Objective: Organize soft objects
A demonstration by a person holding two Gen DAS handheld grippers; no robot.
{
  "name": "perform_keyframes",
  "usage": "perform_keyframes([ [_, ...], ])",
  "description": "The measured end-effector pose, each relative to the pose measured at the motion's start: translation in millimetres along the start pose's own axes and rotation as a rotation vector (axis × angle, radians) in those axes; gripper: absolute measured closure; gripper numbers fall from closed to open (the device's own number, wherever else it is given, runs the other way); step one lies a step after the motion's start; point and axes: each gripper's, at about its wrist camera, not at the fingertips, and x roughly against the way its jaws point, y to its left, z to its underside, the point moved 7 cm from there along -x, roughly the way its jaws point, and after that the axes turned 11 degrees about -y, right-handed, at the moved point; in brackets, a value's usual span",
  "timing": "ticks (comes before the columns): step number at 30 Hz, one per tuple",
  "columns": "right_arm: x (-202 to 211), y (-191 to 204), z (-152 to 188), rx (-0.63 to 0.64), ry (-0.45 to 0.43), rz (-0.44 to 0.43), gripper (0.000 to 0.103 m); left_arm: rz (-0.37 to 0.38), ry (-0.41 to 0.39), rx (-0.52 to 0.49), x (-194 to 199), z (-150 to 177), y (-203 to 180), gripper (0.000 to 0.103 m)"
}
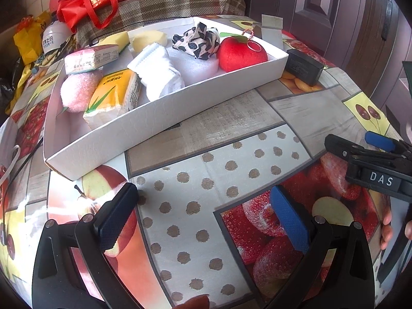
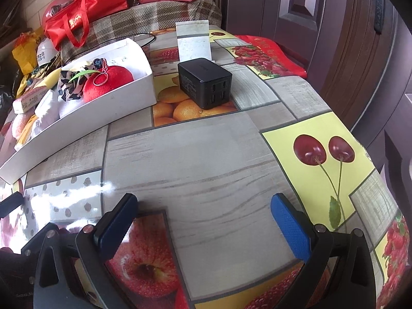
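White cardboard forms a long shallow box (image 1: pixel 164 118) lying ahead and to the left of both grippers, its long axis running from near-left to far-right, with the soft things already inside: a red plush apple (image 1: pixel 240 54), a cow-print cloth (image 1: pixel 197 41), a white sock (image 1: pixel 157 70), tissue packs (image 1: pixel 113 95) and a pink puff (image 1: pixel 77 91). The left gripper (image 1: pixel 203 213) is nearer the box and the right gripper (image 2: pixel 203 219) faces bare tablecloth (image 2: pixel 206 154); both are spread wide and empty. A black charger (image 2: pixel 204 85) sits just beside the box's far end, with open room in front.
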Motion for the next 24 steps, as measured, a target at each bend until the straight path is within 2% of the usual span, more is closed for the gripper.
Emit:
perform_keyframes([
  [7, 13, -28, 8, -0.118, -0.01, 0.048, 0.0, 0.076, 0.003, -0.057, 8, 7, -28, 0.0],
  [12, 11, -24, 8, -0.091, -0.003, 0.073, 0.0, 0.081, 0.005, -0.052, 8, 6, -28, 0.0],
  [15, 16, -19, 0, -0.149, -0.044, -0.025, 0.0, 0.079, 0.002, -0.047, 8, 6, -29, 0.0],
  [17, 18, -20, 0, -0.168, -0.053, -0.03, 0.0, 0.076, 0.004, -0.054, 7, 6, -30, 0.0],
  [19, 17, -21, 3, -0.156, -0.038, 0.002, 0.0, 0.121, 0.008, -0.079, 10, 9, -40, 0.0],
  [22, 19, -29, 8, -0.143, -0.014, 0.067, 0.0, 0.266, 0.021, -0.222, 24, 23, -81, 0.0],
  [24, 23, -36, 12, -0.148, -0.012, 0.078, 0.0, 0.334, 0.018, -0.322, 36, 33, -106, 0.001],
])
